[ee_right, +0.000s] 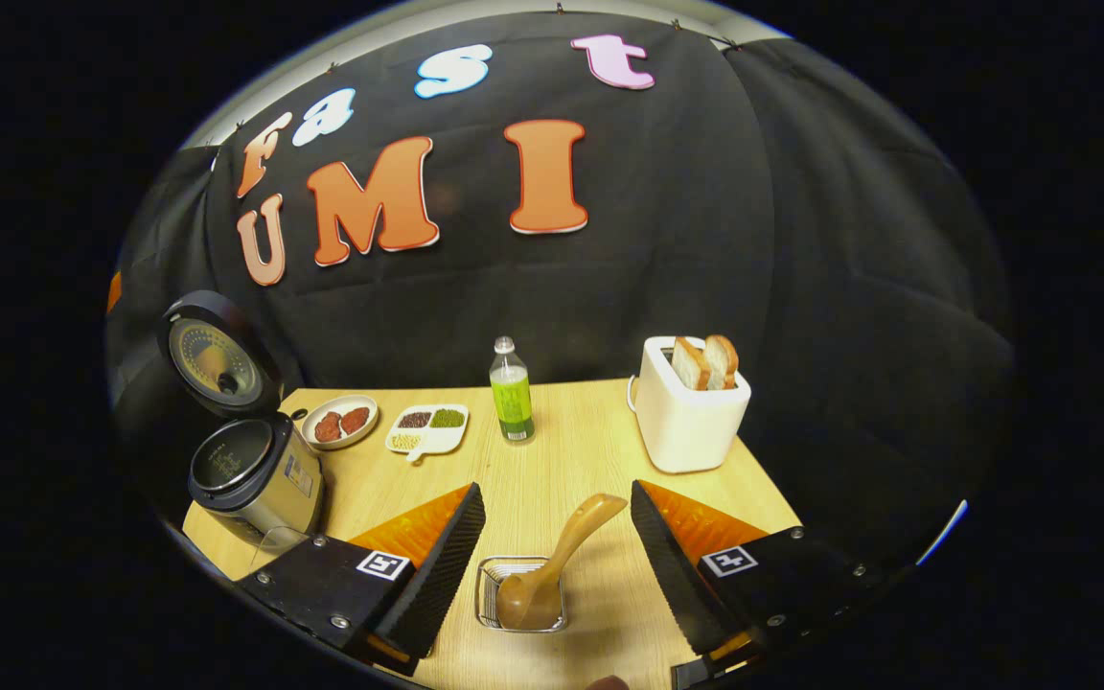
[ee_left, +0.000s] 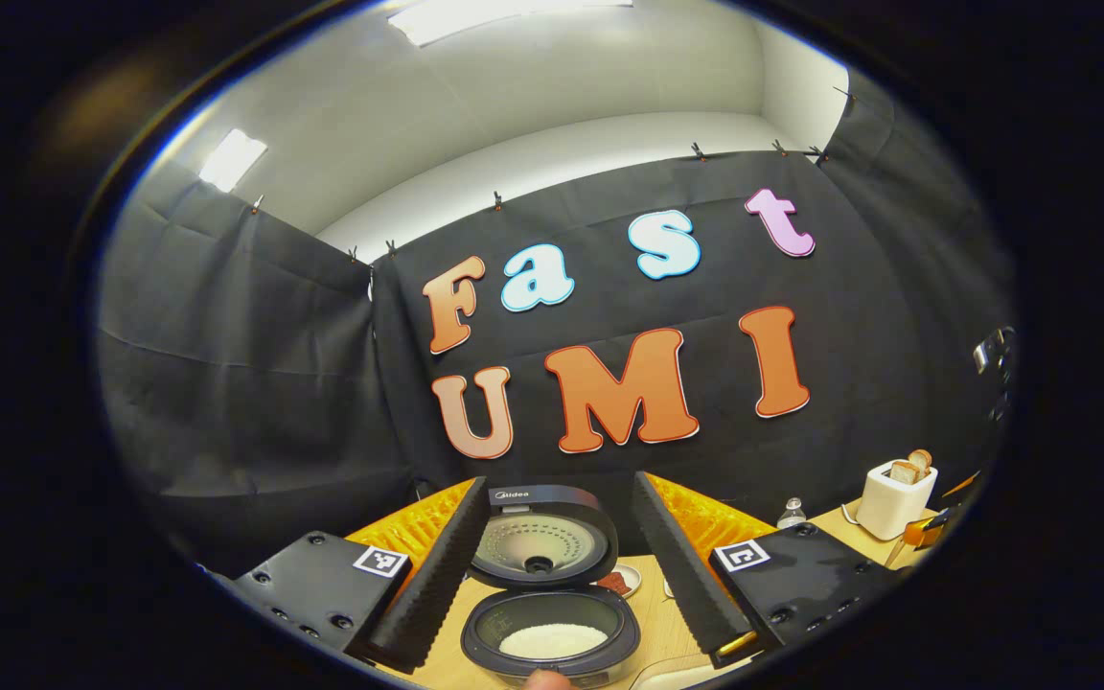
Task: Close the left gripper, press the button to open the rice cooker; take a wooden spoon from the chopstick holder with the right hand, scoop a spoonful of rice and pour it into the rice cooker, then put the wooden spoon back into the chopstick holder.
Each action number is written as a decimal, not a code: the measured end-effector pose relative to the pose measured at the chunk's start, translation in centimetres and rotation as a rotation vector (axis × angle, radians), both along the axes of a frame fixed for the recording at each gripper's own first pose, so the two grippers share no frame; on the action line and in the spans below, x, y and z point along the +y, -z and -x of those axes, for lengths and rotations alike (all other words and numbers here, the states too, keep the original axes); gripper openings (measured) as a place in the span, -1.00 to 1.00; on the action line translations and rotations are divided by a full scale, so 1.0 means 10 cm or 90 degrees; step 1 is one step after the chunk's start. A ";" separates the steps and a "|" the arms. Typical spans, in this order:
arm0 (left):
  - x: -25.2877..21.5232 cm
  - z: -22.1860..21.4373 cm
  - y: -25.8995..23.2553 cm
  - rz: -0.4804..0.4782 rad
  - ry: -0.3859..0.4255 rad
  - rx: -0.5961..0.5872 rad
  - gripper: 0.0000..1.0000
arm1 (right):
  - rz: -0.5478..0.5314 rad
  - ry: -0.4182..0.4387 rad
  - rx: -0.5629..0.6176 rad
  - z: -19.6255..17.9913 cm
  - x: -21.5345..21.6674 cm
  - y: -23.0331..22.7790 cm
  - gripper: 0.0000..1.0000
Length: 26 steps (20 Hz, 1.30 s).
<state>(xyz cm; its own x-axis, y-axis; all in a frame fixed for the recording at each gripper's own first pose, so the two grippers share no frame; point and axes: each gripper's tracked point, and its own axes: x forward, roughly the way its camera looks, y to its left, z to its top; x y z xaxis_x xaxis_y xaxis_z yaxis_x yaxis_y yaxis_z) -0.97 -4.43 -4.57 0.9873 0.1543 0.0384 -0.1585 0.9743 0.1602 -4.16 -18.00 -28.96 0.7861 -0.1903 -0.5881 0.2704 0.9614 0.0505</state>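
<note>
The rice cooker (ee_left: 550,628) stands on the wooden bench (ee_right: 571,450) with its lid (ee_left: 540,541) raised upright behind the pot, so the inside of the lid faces forward. In the left gripper view a flat layer of white rice (ee_left: 552,640) lies at the bottom of the inner pot. The left hand-held gripper (ee_left: 552,575) is open, its two fingers spread wide on either side of the cooker and touching nothing. In the right gripper view the cooker (ee_right: 255,474) is at the far left edge of the bench, lid up. The right hand-held gripper (ee_right: 557,565) is also open and holds nothing; its fingers stand apart, with the chopstick holder (ee_right: 521,594) between them. This holder is a small wire basket, and the wooden spoon (ee_right: 552,565) stands in it with the bowl down and the handle leaning up and to the right. Farther back on the bench are a small round plate (ee_right: 340,422) with reddish pieces, a divided dish (ee_right: 427,429) with beans or grains, and a bottle (ee_right: 512,393) with a green label. To the right stands a white toaster (ee_right: 689,412) with two slices of bread (ee_right: 705,361) in its slots.
</note>
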 end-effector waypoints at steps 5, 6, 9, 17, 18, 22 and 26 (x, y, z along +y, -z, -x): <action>0.01 0.10 0.08 -0.013 -0.030 0.025 1.00 | -0.049 -0.005 0.078 -0.05 -0.06 0.58 0.89; 0.02 0.13 0.08 -0.016 -0.038 0.029 1.00 | -0.063 -0.005 0.093 -0.06 -0.04 0.68 0.89; 0.07 0.17 0.17 -0.017 -0.063 0.053 1.00 | -0.097 -0.012 0.127 -0.06 -0.03 0.94 0.86; 0.01 0.21 0.19 -0.026 -0.075 0.068 0.87 | -0.147 0.013 0.169 -0.13 -0.03 1.27 0.06; 0.00 0.20 0.19 -0.024 -0.072 0.067 0.87 | -0.158 0.017 0.173 -0.14 0.00 1.27 -0.06; -0.03 0.24 0.20 -0.022 -0.068 0.066 1.00 | -0.179 0.017 0.168 -0.14 0.07 1.24 -0.55; 0.02 0.28 0.22 -0.018 -0.070 0.065 1.00 | -0.208 0.042 0.167 -0.13 0.09 1.23 -0.67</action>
